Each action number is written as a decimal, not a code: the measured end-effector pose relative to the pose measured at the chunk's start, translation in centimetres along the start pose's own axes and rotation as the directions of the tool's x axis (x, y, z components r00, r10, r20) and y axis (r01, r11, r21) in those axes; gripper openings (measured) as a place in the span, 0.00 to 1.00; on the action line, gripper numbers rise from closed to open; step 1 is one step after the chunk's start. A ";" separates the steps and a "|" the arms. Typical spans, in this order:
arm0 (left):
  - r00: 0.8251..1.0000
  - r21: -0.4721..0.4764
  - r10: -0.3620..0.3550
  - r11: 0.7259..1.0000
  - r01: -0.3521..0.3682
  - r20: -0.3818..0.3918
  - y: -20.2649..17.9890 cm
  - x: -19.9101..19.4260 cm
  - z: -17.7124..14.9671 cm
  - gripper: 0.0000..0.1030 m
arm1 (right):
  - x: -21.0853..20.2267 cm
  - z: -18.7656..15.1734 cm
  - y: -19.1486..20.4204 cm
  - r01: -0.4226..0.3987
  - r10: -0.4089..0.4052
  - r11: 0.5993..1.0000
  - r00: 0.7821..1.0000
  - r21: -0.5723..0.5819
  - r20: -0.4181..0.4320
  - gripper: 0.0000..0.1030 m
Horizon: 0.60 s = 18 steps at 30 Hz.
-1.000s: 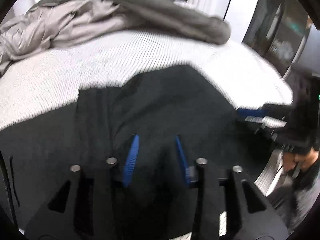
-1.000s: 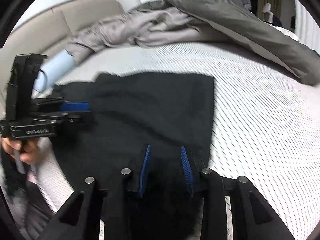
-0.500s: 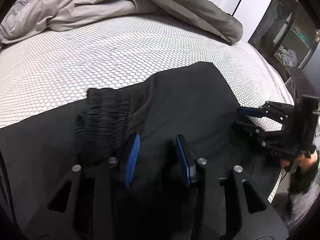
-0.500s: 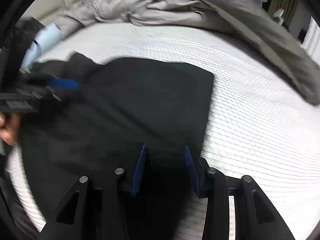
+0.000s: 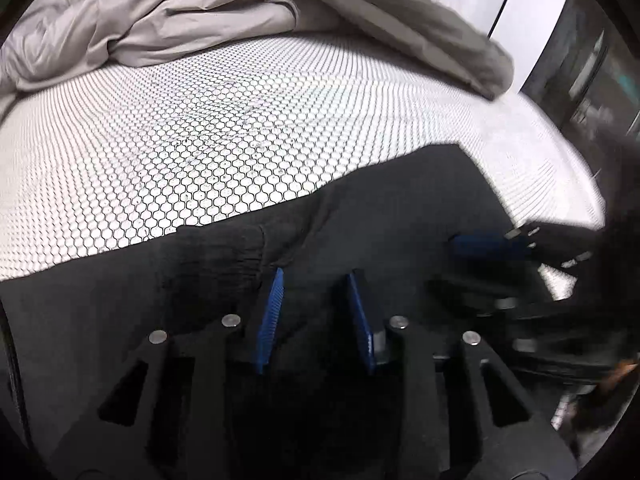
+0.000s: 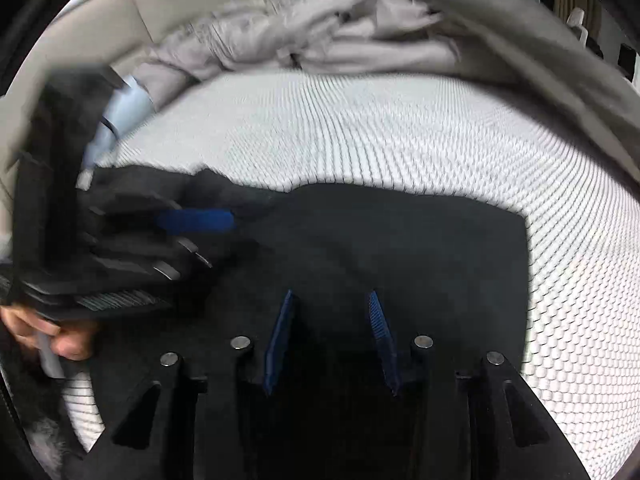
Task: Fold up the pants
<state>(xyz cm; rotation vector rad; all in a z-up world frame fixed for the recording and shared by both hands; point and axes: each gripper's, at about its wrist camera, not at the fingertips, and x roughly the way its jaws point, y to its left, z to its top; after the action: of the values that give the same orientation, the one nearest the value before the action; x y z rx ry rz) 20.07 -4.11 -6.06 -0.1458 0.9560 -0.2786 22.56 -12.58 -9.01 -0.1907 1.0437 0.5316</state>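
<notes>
Black pants (image 5: 400, 208) lie folded on the white honeycomb mattress (image 5: 220, 128), with the ribbed elastic waistband (image 5: 224, 256) lying on top just left of my left gripper. My left gripper (image 5: 316, 284) is open and empty, low over the cloth. My right gripper (image 6: 332, 304) is open and empty over the pants (image 6: 420, 248), near their squared right edge. Each gripper shows in the other's view: the right gripper (image 5: 492, 256) at the right, blurred, and the left gripper (image 6: 192, 224) at the left.
A crumpled grey duvet (image 5: 240, 12) is heaped along the far side of the mattress and also shows in the right wrist view (image 6: 380, 32). A padded headboard (image 6: 168, 20) and a light blue object (image 6: 116, 116) are at the left. Dark shelving (image 5: 592, 72) stands beyond the bed's right edge.
Both grippers have moved closer together over the pants; the right gripper now sits nearer in the left wrist view. The pants lie as before. Both stay open.
</notes>
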 end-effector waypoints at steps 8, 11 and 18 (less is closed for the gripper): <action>0.999 -0.021 -0.033 0.999 0.034 0.031 1.5 -2.2 -0.8 0.28 | -0.8 -1.5 -3.3 0.251 -0.252 0.967 0.968 -0.031 -0.004 0.39; 0.998 -0.008 0.006 1.000 -0.005 0.055 0.7 -2.7 -0.4 0.29 | -2.2 -1.4 -3.3 0.182 -0.182 0.983 0.983 0.008 0.029 0.39; 1.000 -0.040 0.013 0.999 -0.012 0.009 -0.1 1.4 1.3 0.29 | 0.3 1.6 -0.8 0.035 -0.042 0.995 0.996 0.095 0.076 0.39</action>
<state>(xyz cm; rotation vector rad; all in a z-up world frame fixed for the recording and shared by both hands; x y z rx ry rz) 21.89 -4.57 -6.36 -0.1772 0.9529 -0.2473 24.29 -12.52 -8.53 -0.1062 0.9850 0.4507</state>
